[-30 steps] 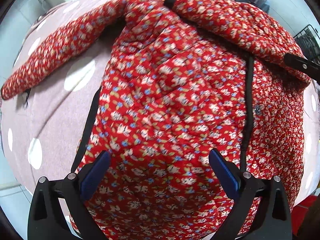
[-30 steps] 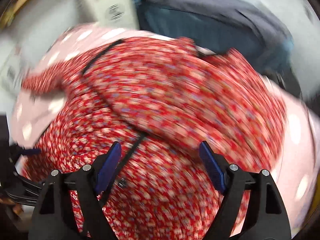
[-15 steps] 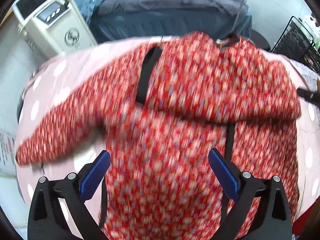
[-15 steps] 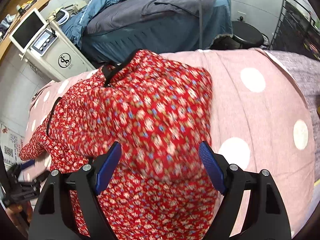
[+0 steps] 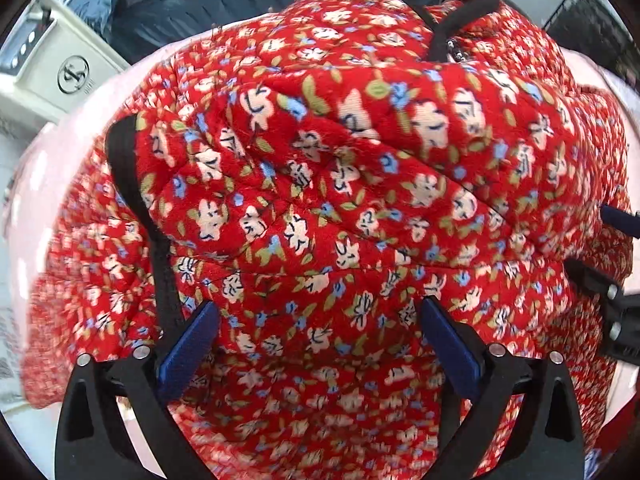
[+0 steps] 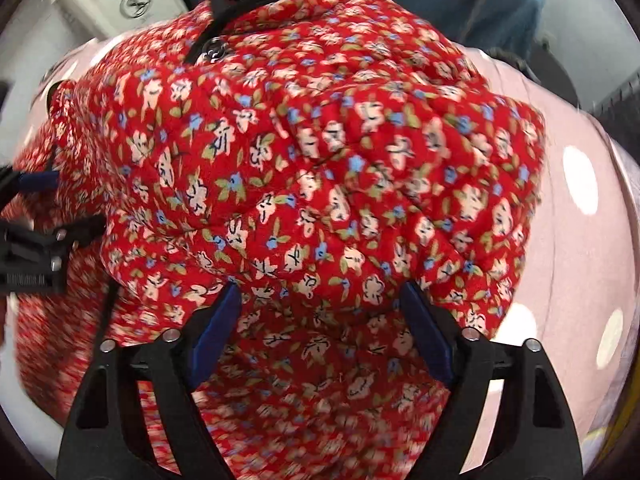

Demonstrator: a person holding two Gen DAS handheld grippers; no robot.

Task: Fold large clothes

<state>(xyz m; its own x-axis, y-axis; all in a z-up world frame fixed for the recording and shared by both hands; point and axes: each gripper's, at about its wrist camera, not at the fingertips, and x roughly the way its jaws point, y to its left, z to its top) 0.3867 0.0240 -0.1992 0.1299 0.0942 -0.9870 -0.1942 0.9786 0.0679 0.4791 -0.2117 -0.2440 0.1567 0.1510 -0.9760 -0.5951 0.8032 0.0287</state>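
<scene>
A red quilted jacket (image 5: 344, 184) with a small flower print and black trim lies in thick folds on a pink dotted cover (image 6: 580, 208). My left gripper (image 5: 316, 312) points straight down close over it, open, with a bulging fold between its blue pads (image 5: 188, 344). My right gripper (image 6: 320, 292) hangs just above the jacket (image 6: 320, 184) near the folded edge; its jaws are opening, and fabric lies between them without being pinched. Each gripper shows at the edge of the other's view: the right gripper (image 5: 612, 308), the left gripper (image 6: 28, 248). A snap button (image 6: 214, 50) sits on the black placket.
A white appliance (image 5: 76, 76) with a round logo stands behind the cover at the far left. Dark blue bedding (image 5: 200, 8) lies beyond it. A black wire rack (image 5: 592, 12) is at the far right. Bare pink cover shows to the right of the jacket.
Both grippers have come down close onto the jacket, which now fills both views. The left one travelled across the jacket toward its black-trimmed end. The right jaws stand slightly wider.
</scene>
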